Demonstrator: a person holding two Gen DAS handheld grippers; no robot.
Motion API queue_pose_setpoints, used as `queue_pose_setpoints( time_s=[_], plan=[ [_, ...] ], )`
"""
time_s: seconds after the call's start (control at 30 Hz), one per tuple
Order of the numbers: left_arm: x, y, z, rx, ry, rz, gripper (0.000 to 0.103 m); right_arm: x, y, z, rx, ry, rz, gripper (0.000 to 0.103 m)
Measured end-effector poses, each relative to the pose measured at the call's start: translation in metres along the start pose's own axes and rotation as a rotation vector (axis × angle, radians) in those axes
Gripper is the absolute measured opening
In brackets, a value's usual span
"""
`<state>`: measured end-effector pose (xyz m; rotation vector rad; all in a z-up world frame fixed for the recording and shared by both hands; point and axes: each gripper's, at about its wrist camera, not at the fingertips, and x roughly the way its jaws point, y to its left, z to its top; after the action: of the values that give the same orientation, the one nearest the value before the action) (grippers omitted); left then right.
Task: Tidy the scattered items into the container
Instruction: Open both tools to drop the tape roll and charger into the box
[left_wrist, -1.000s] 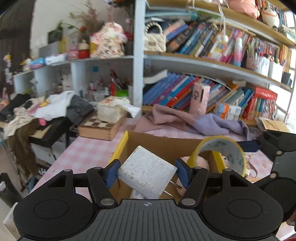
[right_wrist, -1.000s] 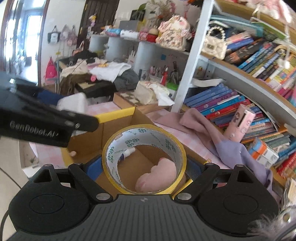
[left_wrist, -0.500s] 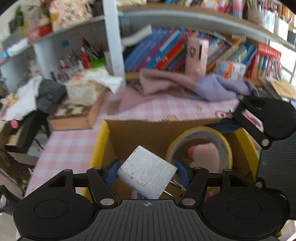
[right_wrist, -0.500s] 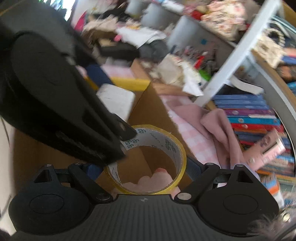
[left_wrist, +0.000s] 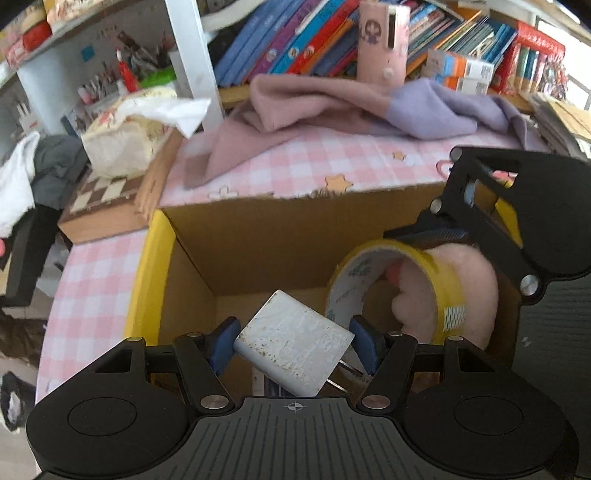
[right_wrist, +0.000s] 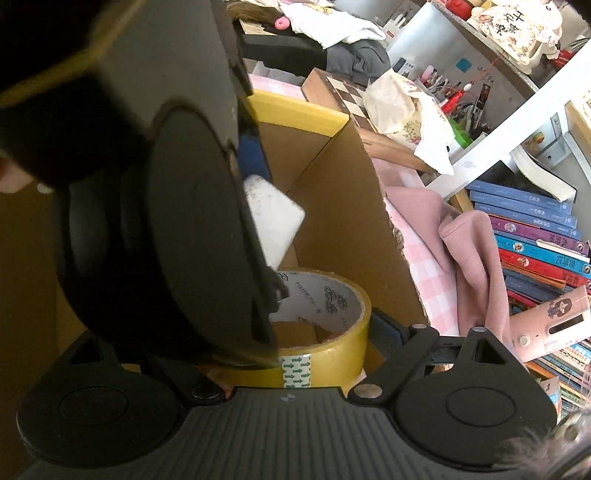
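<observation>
My left gripper is shut on a white plug adapter, whose metal prongs stick out to the right. It hangs inside the open cardboard box with yellow rim tape. To its right, my right gripper holds a yellow tape roll just above a pink plush lying in the box. In the right wrist view the tape roll sits between my right gripper's pads. The left gripper's black body hides the left pad, and the adapter shows past it.
The box stands on a pink checked tablecloth. Behind it lie a pink and lilac cloth, a chessboard case with a tissue pack on top, and a bookshelf holding books and a pink device.
Both grippers have tipped downward and sunk toward the box, so the views now look into it. The left gripper's body has come to cover much of the right wrist view.
</observation>
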<state>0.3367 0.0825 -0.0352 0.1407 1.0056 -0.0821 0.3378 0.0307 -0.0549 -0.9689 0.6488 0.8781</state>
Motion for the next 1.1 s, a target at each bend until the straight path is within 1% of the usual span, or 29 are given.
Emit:
queue_pose_setpoints(
  time_s=[0.07, 0.13, 0.2, 0.23, 0.3, 0.33, 0.47, 0.53, 0.63, 0.67, 0.8, 0.9, 0.97, 1.1],
  plan=[
    [0.000, 0.000, -0.001, 0.002, 0.007, -0.011, 0.067, -0.001, 0.000, 0.000, 0.001, -0.001, 0.004, 0.092],
    [-0.001, -0.001, -0.001, 0.008, -0.002, -0.016, 0.067, -0.001, 0.000, -0.002, 0.001, 0.002, 0.012, 0.093],
    [-0.001, -0.002, -0.001, 0.020, -0.006, 0.003, 0.068, -0.002, -0.001, -0.003, 0.011, -0.002, 0.013, 0.094],
    [-0.002, -0.003, -0.001, 0.024, -0.011, 0.008, 0.069, -0.003, -0.002, -0.004, 0.016, -0.009, 0.009, 0.095],
    [-0.006, -0.005, -0.001, 0.033, -0.026, 0.030, 0.077, -0.008, -0.003, -0.005, 0.027, -0.026, -0.007, 0.099],
    [-0.009, -0.005, -0.001, 0.035, -0.037, 0.050, 0.084, -0.011, -0.003, -0.006, 0.031, -0.035, -0.012, 0.099],
    [-0.029, -0.005, -0.004, 0.043, -0.088, 0.069, 0.086, -0.031, -0.006, -0.007, 0.061, -0.080, -0.030, 0.099],
    [-0.042, -0.004, -0.006, 0.030, -0.122, 0.078, 0.086, -0.044, -0.010, -0.008, 0.088, -0.108, -0.038, 0.099],
    [-0.064, -0.001, -0.010, -0.003, -0.178, 0.064, 0.089, -0.066, -0.013, -0.009, 0.125, -0.153, -0.052, 0.099],
    [-0.070, 0.000, -0.012, -0.011, -0.196, 0.062, 0.092, -0.073, -0.013, -0.009, 0.132, -0.167, -0.062, 0.099],
    [-0.098, 0.000, -0.018, -0.040, -0.268, 0.057, 0.093, -0.102, -0.015, -0.012, 0.169, -0.215, -0.126, 0.098],
    [-0.117, 0.000, -0.025, -0.063, -0.314, 0.058, 0.093, -0.120, -0.011, -0.014, 0.193, -0.243, -0.196, 0.098],
    [-0.128, -0.003, -0.030, -0.066, -0.341, 0.063, 0.093, -0.136, -0.002, -0.022, 0.192, -0.258, -0.243, 0.098],
    [-0.151, -0.011, -0.045, -0.067, -0.384, 0.069, 0.093, -0.149, 0.004, -0.027, 0.217, -0.280, -0.296, 0.098]
  ],
)
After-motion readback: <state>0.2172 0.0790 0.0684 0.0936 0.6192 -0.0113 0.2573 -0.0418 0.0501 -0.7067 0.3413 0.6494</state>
